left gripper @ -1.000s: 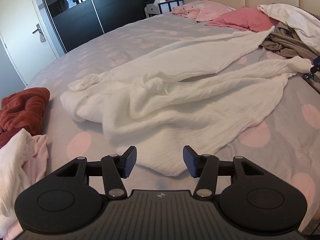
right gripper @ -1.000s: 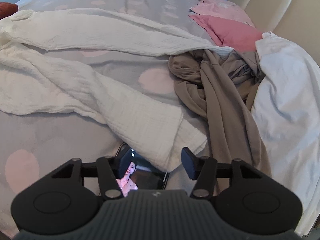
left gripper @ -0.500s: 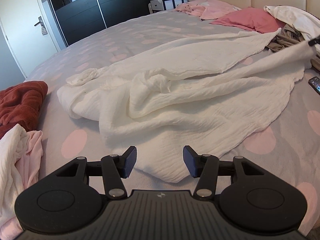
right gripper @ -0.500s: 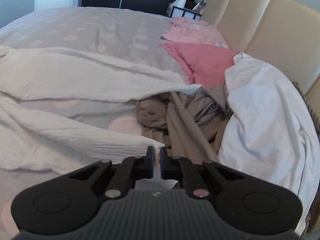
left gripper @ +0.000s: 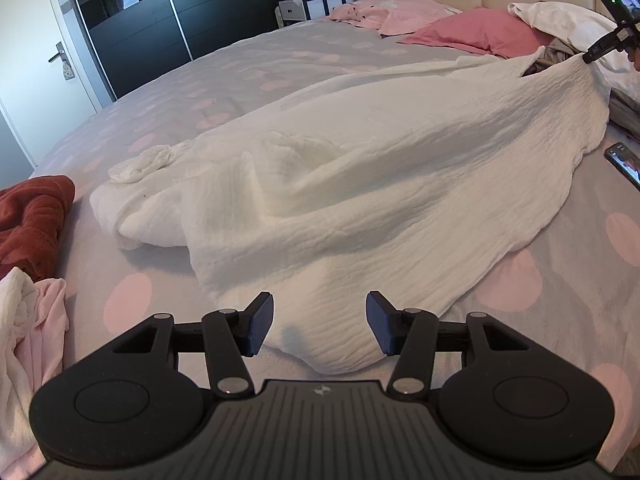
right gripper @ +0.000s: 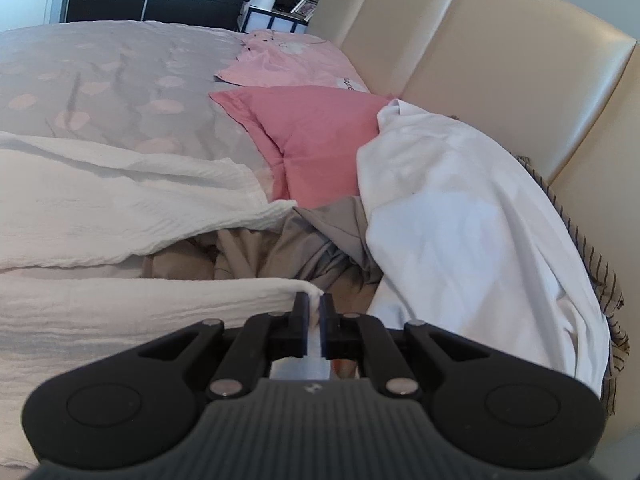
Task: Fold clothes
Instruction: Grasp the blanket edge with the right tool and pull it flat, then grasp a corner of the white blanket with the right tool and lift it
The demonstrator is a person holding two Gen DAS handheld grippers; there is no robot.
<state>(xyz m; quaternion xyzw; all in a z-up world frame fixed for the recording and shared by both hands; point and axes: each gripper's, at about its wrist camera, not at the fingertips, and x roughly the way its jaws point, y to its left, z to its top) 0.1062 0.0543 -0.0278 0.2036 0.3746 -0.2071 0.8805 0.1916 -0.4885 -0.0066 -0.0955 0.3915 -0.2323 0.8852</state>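
White cloth [left gripper: 360,184] spread crumpled across bed [left gripper: 240,68]. Far corner lifted off bed, pinched between pressed-together jaws of right gripper [right gripper: 314,312]; jaws seen closing on it just before. Cloth drawn taut from that corner toward near edge. Near hem located just ahead of left gripper [left gripper: 320,322], partly between its spread jaws, not pinched. Tan garment [right gripper: 280,248] and white sheet [right gripper: 460,216] located beyond right gripper. Phone [left gripper: 624,162] lying beside cloth edge.
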